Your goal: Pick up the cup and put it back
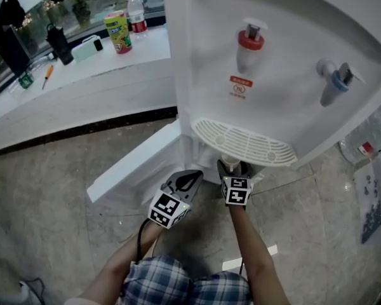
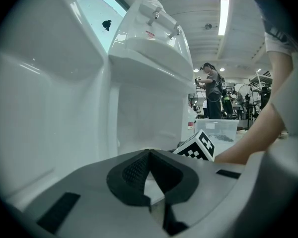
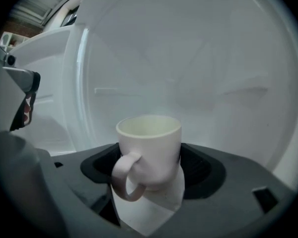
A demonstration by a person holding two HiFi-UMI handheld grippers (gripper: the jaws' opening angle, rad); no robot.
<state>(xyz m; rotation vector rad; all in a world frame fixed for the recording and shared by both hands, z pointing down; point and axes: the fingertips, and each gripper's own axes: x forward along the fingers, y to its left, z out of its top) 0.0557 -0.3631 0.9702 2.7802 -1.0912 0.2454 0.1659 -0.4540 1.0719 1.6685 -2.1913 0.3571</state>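
Two grippers sit low in front of the white water dispenser point(image 1: 286, 62), just beneath its slotted drip tray point(image 1: 241, 142), one in each of my hands. My right gripper point(image 1: 232, 168) has its jaws spread wide and clamped on the cup point(image 3: 150, 145). It is a pale mug, upright, with my pads pressed to either side of its body and its handle point(image 3: 124, 180) turned back toward the gripper's camera. In the head view the cup shows only as a small light rim between the dark fingers, right under the tray's front edge. Behind it in the right gripper view there is nothing but the dispenser's plain white wall, and I cannot tell whether the cup's base touches anything.

My left gripper point(image 1: 185, 182) lies just beside the right one, on its left, jaws brought fully together with nothing between them. Its own view shows the right gripper's marker cube point(image 2: 198, 148) just past the tips. Higher on the dispenser's face are a red tap point(image 1: 250, 42) and a blue tap point(image 1: 333, 84), well apart.
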